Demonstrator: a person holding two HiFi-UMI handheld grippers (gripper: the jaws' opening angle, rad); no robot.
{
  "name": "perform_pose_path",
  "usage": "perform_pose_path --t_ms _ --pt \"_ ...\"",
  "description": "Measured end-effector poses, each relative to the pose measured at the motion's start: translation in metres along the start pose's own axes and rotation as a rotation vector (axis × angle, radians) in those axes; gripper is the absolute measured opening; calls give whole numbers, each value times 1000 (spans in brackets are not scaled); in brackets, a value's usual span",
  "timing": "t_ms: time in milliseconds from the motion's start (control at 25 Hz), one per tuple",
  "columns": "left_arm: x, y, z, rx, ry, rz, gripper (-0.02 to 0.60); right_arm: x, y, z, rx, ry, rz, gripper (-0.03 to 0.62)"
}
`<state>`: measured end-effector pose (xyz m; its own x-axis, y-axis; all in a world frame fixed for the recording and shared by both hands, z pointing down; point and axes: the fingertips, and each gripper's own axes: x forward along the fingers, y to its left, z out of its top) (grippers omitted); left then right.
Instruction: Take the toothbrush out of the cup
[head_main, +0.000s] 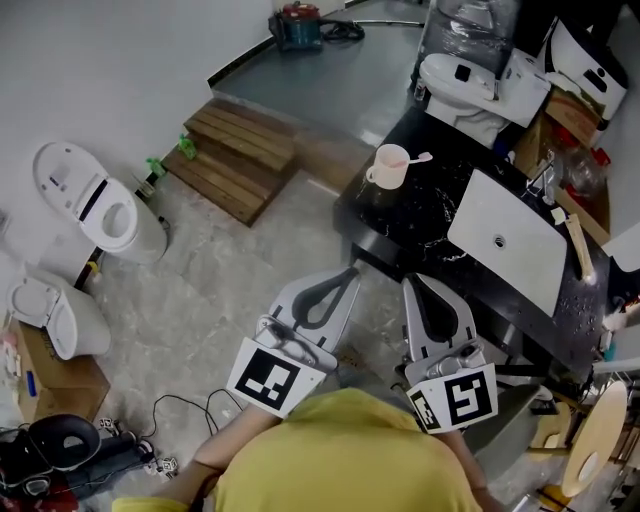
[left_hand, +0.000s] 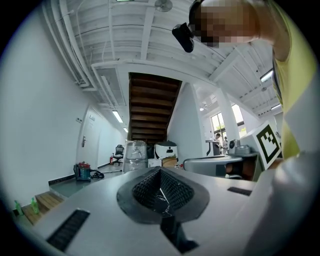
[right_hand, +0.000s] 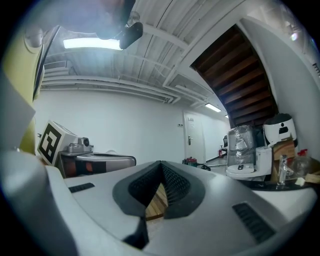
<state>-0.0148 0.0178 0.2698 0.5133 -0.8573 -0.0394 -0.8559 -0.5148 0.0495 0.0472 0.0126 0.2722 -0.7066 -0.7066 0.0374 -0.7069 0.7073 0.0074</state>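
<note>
We see the black worktop (head_main: 400, 215) spreading from 12 toward 4 o'clock in the head view, with a white sink (head_main: 505, 240) set into it at about 2 o'clock. Near 6 o'clock our two tools are held side by side, well apart from the cup. The left hand-held gripper (head_main: 350, 270) and the right hand-held gripper (head_main: 412, 282) both point toward 12 o'clock. In each gripper view the jaws are closed together with nothing between them. The pale pink cup (head_main: 386, 168) stands at the worktop's 11 o'clock corner. The toothbrush (head_main: 418, 158) rests in it, leaning over the rim toward 3 o'clock.
</note>
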Motion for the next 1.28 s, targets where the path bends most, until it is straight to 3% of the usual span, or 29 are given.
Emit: perform_pose_path --t_ms 520,920,1280 --pt "32 20 -9 -13 25 35 8 25 -29 -10 27 19 30 17" --pt "83 45 -17 -26 48 -20 8 64 -65 -16 46 22 1 17" --pt "147 87 -28 -44 74 -112 8 118 -111 -22 58 44 -79 17"
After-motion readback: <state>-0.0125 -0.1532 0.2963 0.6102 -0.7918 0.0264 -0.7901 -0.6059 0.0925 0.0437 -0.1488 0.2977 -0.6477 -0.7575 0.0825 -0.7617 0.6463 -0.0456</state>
